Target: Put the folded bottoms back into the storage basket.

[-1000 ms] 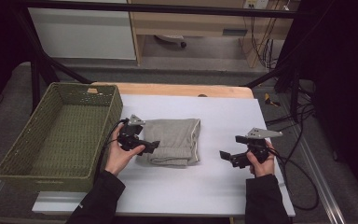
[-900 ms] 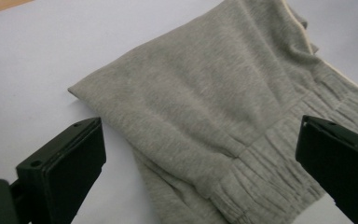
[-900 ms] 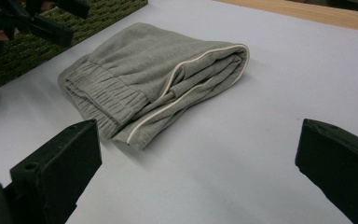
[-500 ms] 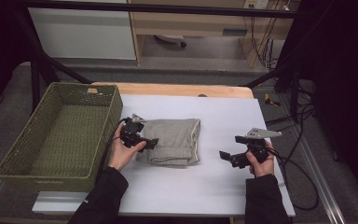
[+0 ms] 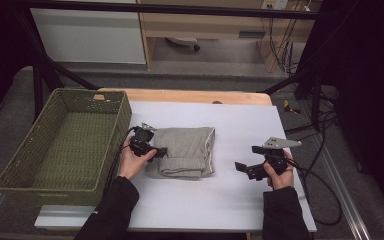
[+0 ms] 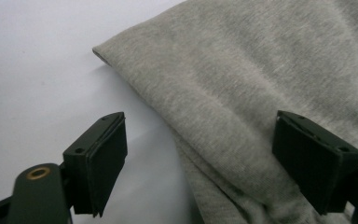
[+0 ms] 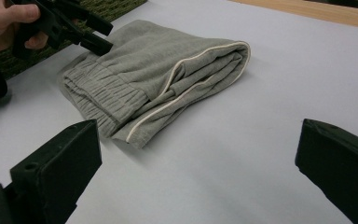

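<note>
Grey folded sweatpants lie on the white table cover, just right of the green wicker basket and roughly mid-table. Nearest the camera, the right gripper hangs over bare cover well apart from the garment, jaws wide apart and empty; in its own view the sweatpants lie ahead and to the left, waistband end toward it. The left gripper sits at the garment's left edge, on the basket side, plainly the closer of the two. In the left gripper view one jaw stands over the cover and the other over the cloth, the folded edge running diagonally between them; the jaws have just been closing but the pads do not yet press the fabric, so nothing is held. Judgement: the grasp turns on that left edge, with the basket directly beyond the left hand.
</note>
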